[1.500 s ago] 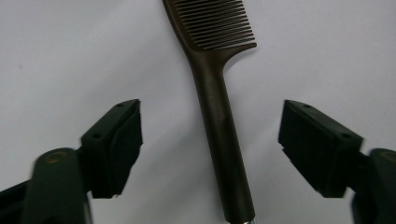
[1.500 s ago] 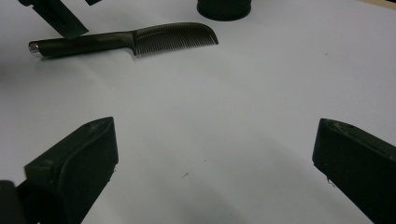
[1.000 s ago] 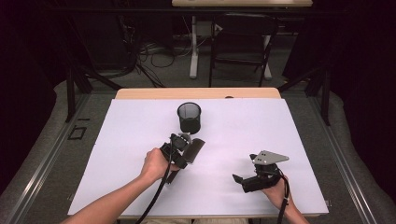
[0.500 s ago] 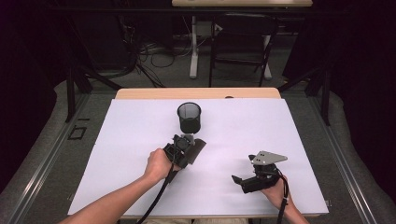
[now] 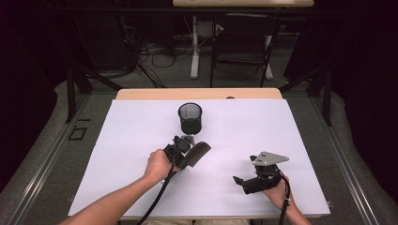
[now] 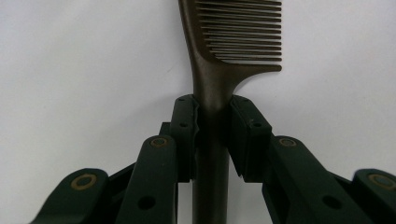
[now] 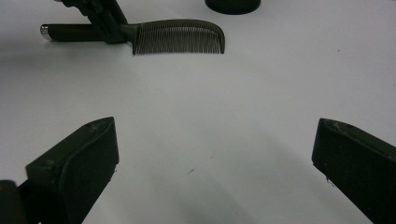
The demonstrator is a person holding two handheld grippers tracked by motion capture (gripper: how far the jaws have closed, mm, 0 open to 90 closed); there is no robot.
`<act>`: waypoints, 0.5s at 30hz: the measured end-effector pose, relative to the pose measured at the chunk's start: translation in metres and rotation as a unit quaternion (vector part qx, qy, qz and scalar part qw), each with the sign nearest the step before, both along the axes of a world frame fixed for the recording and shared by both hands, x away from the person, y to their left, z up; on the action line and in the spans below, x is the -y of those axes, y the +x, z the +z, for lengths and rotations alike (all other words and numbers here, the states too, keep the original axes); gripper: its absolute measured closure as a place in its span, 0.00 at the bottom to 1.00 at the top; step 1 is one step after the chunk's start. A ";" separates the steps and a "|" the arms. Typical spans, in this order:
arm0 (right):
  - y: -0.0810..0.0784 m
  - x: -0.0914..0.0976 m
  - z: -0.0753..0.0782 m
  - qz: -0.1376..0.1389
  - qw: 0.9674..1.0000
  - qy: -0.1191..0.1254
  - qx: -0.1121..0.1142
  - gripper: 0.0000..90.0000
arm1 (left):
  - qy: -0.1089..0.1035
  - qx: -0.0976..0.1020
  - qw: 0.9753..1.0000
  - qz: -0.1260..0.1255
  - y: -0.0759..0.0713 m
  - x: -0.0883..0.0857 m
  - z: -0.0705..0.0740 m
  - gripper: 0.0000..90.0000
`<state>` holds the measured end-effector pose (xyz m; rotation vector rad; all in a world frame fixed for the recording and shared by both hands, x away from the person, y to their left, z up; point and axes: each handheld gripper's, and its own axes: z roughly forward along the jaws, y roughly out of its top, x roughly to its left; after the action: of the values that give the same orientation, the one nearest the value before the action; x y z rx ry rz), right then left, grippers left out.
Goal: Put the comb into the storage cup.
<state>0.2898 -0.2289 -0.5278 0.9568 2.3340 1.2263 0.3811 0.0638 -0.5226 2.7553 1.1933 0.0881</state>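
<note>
A dark brown comb (image 5: 200,151) lies low over the white sheet just in front of the black mesh cup (image 5: 190,117). My left gripper (image 5: 187,156) is shut on its handle; the jaws have just been closing around it. In the left gripper view the pads (image 6: 185,122) press the handle from both sides, below the comb's teeth (image 6: 240,32). In the right gripper view the comb (image 7: 177,35) and the left gripper (image 7: 105,21) sit far off at top left. My right gripper (image 5: 244,170) rests open at the front right, and nothing is between its jaws (image 7: 215,154).
The white sheet (image 5: 291,136) covers the table, with a wooden edge (image 5: 197,93) at the back. The mesh cup's base (image 7: 232,4) stands beyond the comb. Past the table are a chair, cables and dark floor.
The left gripper's jaws have closed on the comb's handle. The comb has swung out a little to the right of the gripper. The right hand has stayed still.
</note>
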 end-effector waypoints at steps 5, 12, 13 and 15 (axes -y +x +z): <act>0.001 0.001 0.000 -0.002 1.000 0.001 0.001 0.00 | -0.011 0.013 1.000 -0.008 -0.002 -0.006 0.007 0.81; 0.001 0.001 0.000 -0.004 1.000 0.002 0.000 0.00 | -0.029 0.028 0.999 -0.018 -0.007 -0.015 0.013 0.81; 0.001 0.001 0.000 -0.004 1.000 0.002 0.000 0.00 | -0.031 0.030 0.999 -0.020 -0.008 -0.016 0.013 0.81; 0.001 0.001 0.000 -0.004 1.000 0.002 -0.002 0.00 | -0.037 0.034 0.999 -0.021 -0.009 -0.019 0.014 0.81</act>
<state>0.2907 -0.2303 -0.5281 0.9709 2.3283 1.2278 0.3723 0.0824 -0.5083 2.6894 1.0976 0.1295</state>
